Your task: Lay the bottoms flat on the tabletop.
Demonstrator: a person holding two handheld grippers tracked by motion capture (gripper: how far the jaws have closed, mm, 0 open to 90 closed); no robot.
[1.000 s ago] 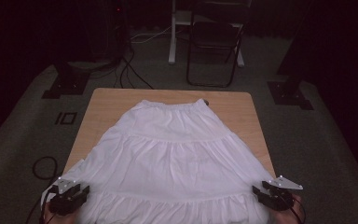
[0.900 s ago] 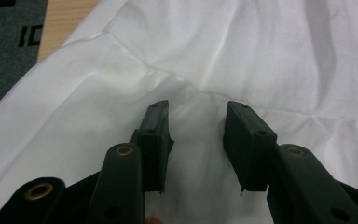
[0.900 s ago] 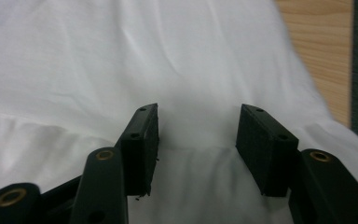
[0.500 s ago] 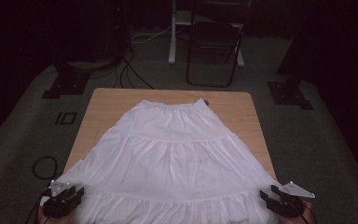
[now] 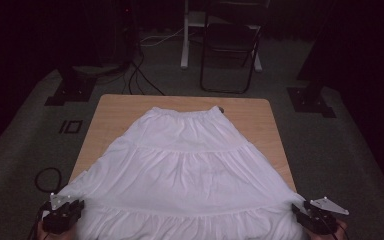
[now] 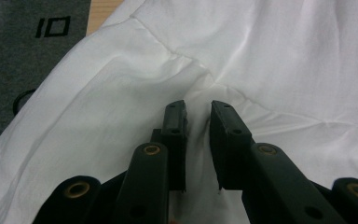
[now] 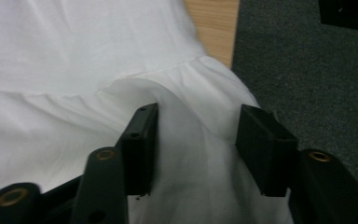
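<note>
A white tiered skirt [image 5: 190, 165] lies spread flat on the wooden table [image 5: 115, 110], waistband at the far end and hem toward me. My left gripper [image 5: 75, 207] is at the hem's left corner. In the left gripper view its jaws [image 6: 198, 109] have just been closing and stand a narrow gap apart, a ridge of the skirt [image 6: 121, 93] running between them. My right gripper [image 5: 300, 212] is at the hem's right corner. Its jaws [image 7: 198, 116] have just been closing a little and still stand wide, with the skirt's edge [image 7: 186, 84] lying between them.
The skirt overhangs the table's near corners on both sides. Grey carpet [image 5: 340, 165] surrounds the table. A dark folding chair [image 5: 230, 50] and a white post [image 5: 185, 35] stand beyond the far edge. Black stand feet [image 5: 70, 90] sit on the floor at both far corners.
The right gripper has slid outward to the right and toward me along the hem corner. The left gripper has shifted slightly toward me. The skirt's hem corners look pulled a little wider.
</note>
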